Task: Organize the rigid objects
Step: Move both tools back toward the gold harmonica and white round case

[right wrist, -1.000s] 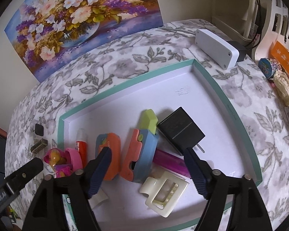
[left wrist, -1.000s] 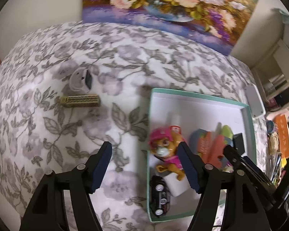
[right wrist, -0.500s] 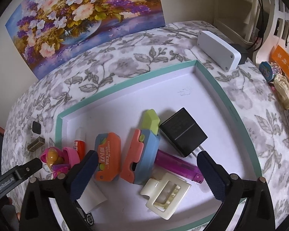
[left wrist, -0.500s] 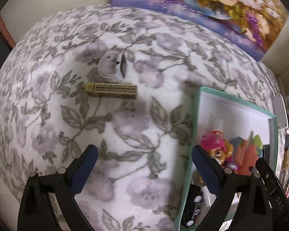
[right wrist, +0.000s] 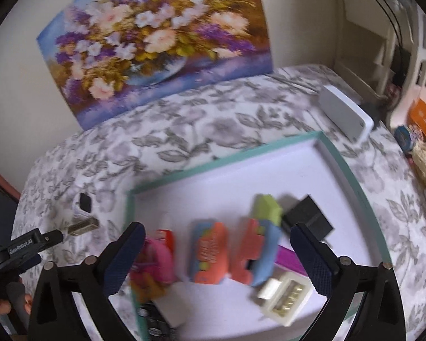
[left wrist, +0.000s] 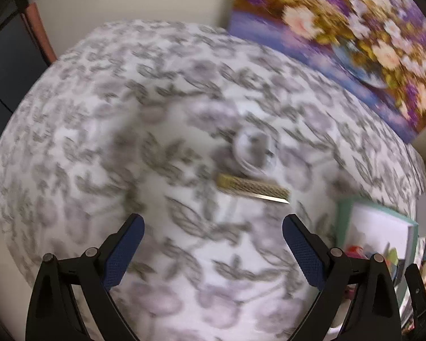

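We are hovering our left gripper (left wrist: 213, 224) over the floral cloth (left wrist: 105, 130), its jaws standing wide with only fabric between them. Just ahead of it, the olive-gold bar (left wrist: 252, 189) is lying flat on the cloth, and the small white round case (left wrist: 254, 149) is sitting right behind it, apparently touching, though blur is hiding the edge between them. Further right, the teal-rimmed tray (right wrist: 342, 164) is resting on the same cloth, well apart from those two pieces. Inside it we are seeing a pink figure (right wrist: 153, 258), an orange-and-blue toy (right wrist: 208, 255), a coral-and-blue piece with a green tip (right wrist: 258, 244), a black adapter (right wrist: 309, 217), and a cream clip (right wrist: 285, 295). We are holding our right gripper (right wrist: 217, 227) above these, jaws spread wide and gripping nothing. At the far right a white box (right wrist: 345, 112) is lying beside the tray.
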Motion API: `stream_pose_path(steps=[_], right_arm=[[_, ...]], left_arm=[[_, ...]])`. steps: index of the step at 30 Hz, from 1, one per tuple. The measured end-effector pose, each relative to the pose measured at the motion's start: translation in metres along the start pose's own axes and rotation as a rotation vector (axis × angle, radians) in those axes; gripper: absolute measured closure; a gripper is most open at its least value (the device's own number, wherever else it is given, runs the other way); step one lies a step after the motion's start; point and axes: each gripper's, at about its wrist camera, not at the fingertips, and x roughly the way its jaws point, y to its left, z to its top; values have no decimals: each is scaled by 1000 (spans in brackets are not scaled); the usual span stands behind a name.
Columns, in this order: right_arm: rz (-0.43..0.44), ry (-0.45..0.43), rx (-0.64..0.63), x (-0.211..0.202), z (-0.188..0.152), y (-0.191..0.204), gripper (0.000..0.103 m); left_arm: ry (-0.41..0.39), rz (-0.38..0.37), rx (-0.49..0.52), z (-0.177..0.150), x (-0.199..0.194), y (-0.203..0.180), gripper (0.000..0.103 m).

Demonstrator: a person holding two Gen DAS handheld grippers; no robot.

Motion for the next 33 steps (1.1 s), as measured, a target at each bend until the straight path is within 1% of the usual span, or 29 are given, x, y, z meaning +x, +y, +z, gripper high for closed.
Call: stream_pose_path(steps=[5,10,13,17,23,28,33], right_arm=[[20,16,-41,9,-3,34,0],[34,32,-89,19,-10,65,0],[45,35,-117,22,-14,83,0],[80,44,-160,29,-17,114,0],[111,65,-233,45,-23,159,0],[119,97,-278,65,-28,185,0],[126,145,-273,93,-35,202,0]], left_arm=[[-29,27,-34,14,-5,35,5],[-24,45,-66,21,1,61,5],[-11,42,-97,23,6,74,5],[-7,40,-113,26,10,81,5],[10,33,-114,36,24,77,5],[32,37,-129,44,43,81,5],[56,39,-151,48,58,90,5]])
